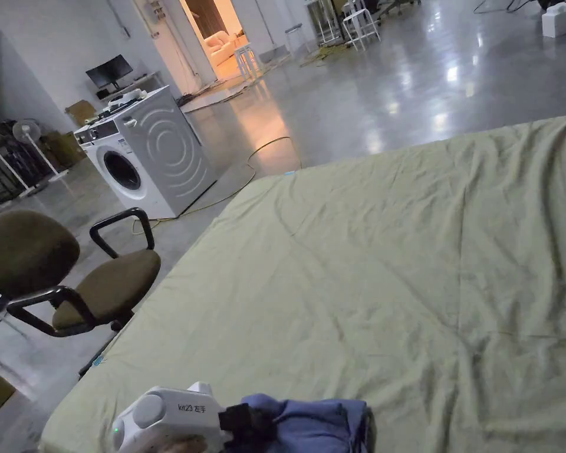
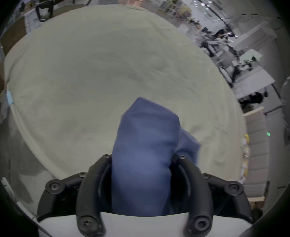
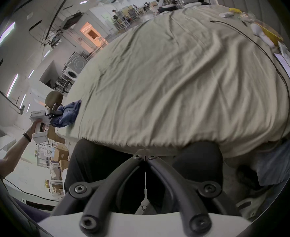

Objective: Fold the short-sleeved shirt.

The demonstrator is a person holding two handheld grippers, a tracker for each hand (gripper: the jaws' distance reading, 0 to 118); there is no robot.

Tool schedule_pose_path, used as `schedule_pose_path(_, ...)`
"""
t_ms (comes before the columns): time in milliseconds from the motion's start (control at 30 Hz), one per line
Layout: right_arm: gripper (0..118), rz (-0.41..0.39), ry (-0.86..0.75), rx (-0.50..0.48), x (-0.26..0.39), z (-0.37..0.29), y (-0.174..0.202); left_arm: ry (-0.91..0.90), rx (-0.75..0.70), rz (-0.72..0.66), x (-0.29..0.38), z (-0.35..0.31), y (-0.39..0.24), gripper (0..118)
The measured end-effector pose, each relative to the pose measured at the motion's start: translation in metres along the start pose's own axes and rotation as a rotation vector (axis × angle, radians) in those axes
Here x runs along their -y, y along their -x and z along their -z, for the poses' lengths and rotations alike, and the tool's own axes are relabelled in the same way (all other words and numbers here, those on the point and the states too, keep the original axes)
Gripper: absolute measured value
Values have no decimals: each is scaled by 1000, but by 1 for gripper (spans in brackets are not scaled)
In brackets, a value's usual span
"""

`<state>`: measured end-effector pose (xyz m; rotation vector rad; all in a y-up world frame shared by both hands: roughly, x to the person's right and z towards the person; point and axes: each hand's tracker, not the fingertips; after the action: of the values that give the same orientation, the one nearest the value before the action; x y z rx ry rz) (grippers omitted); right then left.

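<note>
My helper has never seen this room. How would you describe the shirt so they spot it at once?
Find the big bed with the pale green sheet. At its near left corner, the left gripper clamps the bunched shirt. It is the blue cloth on that sheet.

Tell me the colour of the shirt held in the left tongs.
Plain blue, no pattern: the shirt shows best in the left gripper view.

One blue shirt (image 1: 320,422) sits at the near edge of one big green bed (image 1: 394,265). Two grippers: left (image 1: 243,422), right (image 3: 145,157). One chair (image 1: 69,277). One washing machine (image 1: 149,153).
</note>
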<state>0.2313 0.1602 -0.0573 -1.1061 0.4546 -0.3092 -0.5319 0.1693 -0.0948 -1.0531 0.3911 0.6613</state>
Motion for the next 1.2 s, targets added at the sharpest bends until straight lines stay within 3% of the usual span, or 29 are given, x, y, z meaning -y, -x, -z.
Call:
schedule_pose_path(67, 1, -4, -8, 17, -2, -11, 0, -101, -233, 115, -6, -3, -7, 71)
schedule_pose_path(133, 1, -34, -47, 23, -5, -27, 0, -199, -310, 185, -12, -27, -13, 73)
schedule_pose_path(233, 1, -58, -128, 37, -9, -41, -2, -322, -232, 200, -4, -88, -32, 73)
schedule_pose_path(333, 1, -88, -211, 63, -15, -56, 2, -461, 17, 248, 25, -160, -64, 72)
schedule_pose_path(467, 1, -165, -368, 28, -31, -85, 27, -674, 136, 485, 97, -236, -136, 73)
schedule_pose_path(633, 1, -304, -609, 63, -48, -125, 65, -877, 273, 720, 188, -279, -211, 72)
schedule_pose_path(767, 1, -371, -788, 50, -54, -153, 90, -1142, 304, 720, 249, -286, -246, 72)
schedule_pose_path(867, 1, -428, -904, 12, -47, -171, 101, -1167, 331, 659, 272, -277, -250, 72)
schedule_pose_path(1000, 1, -488, -973, 126, -42, -173, 107, -1140, 191, 573, 298, -272, -254, 70)
schedule_pose_path(1067, 1, -452, -917, 153, -41, -163, 100, -1124, 225, 575, 296, -270, -242, 60)
schedule_pose_path(1133, 1, -444, -922, 170, -36, -159, 98, -1100, 224, 621, 301, -273, -244, 24)
schedule_pose_path(1167, 1, -437, -932, 177, -32, -158, 98, -1129, 176, 627, 304, -272, -242, 11)
schedule_pose_path(1200, 1, -424, -939, 181, -31, -157, 95, -1182, 196, 641, 307, -273, -236, 10)
